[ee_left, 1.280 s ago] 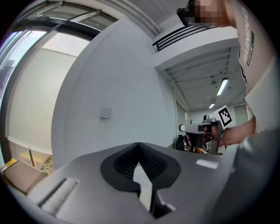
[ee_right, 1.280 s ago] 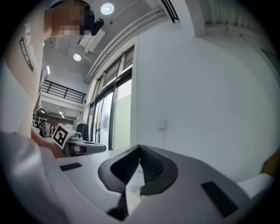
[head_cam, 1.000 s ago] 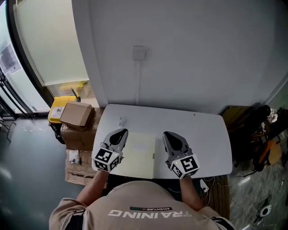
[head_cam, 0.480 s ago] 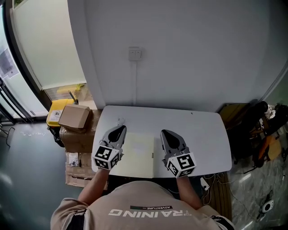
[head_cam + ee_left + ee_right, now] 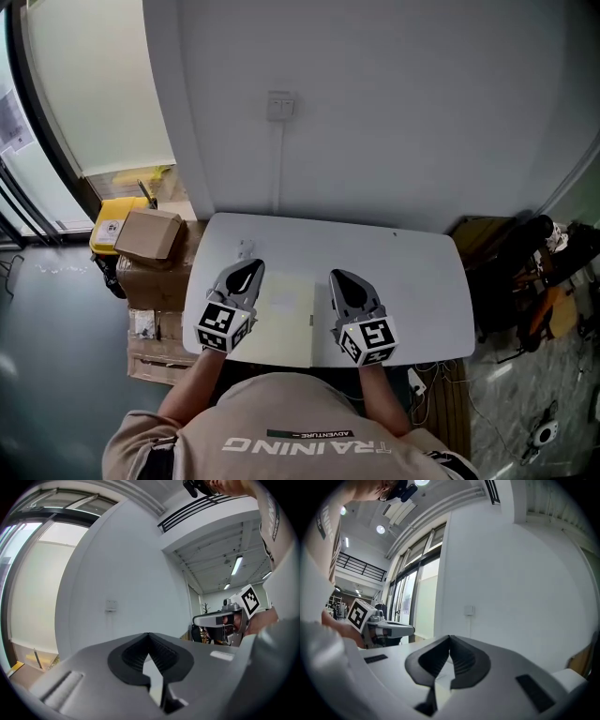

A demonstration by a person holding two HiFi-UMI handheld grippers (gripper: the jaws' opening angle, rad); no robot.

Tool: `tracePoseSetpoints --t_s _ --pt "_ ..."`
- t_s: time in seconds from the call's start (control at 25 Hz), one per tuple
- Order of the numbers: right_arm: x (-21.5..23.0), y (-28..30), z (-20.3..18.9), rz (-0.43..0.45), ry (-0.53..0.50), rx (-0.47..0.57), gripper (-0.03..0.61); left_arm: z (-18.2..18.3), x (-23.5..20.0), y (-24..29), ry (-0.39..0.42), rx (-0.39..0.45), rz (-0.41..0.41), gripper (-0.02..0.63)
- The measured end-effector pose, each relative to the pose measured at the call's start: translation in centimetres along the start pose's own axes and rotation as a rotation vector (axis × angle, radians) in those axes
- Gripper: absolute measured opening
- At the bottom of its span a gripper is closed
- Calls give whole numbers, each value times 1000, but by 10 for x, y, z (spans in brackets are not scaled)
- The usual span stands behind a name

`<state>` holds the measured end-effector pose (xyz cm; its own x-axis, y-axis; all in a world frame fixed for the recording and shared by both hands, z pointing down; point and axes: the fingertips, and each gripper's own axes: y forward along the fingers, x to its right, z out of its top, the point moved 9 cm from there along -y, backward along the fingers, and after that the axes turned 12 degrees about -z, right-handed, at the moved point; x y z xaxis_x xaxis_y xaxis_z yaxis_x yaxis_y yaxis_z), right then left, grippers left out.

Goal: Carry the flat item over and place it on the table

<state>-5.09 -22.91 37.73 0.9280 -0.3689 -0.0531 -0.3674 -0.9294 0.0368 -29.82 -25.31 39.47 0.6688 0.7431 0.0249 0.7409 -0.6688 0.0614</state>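
Table (image 5: 422, 281) bears one flat sheet (image 5: 286, 314) between two closed tools: left hand-held gripper (image 5: 251, 269), right hand-held gripper (image 5: 337, 277).

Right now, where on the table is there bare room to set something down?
Bare: the table right of the right gripper, and its far middle by the wall. Crowded: near middle, flat item between the grippers; small object beyond the left gripper.

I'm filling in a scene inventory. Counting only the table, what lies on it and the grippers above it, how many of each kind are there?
Table: 1
Flat pale item: 1
Small pale object, too small to identify: 1
Grippers: 2 (left gripper, right gripper)
Total: 5
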Motion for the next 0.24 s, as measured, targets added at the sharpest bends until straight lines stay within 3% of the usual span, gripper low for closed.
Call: tracePoseSetpoints --t_s 0.24 --pt "-6 8 4 3 -18 19 8 -3 -4 -4 48 -27 -7 6"
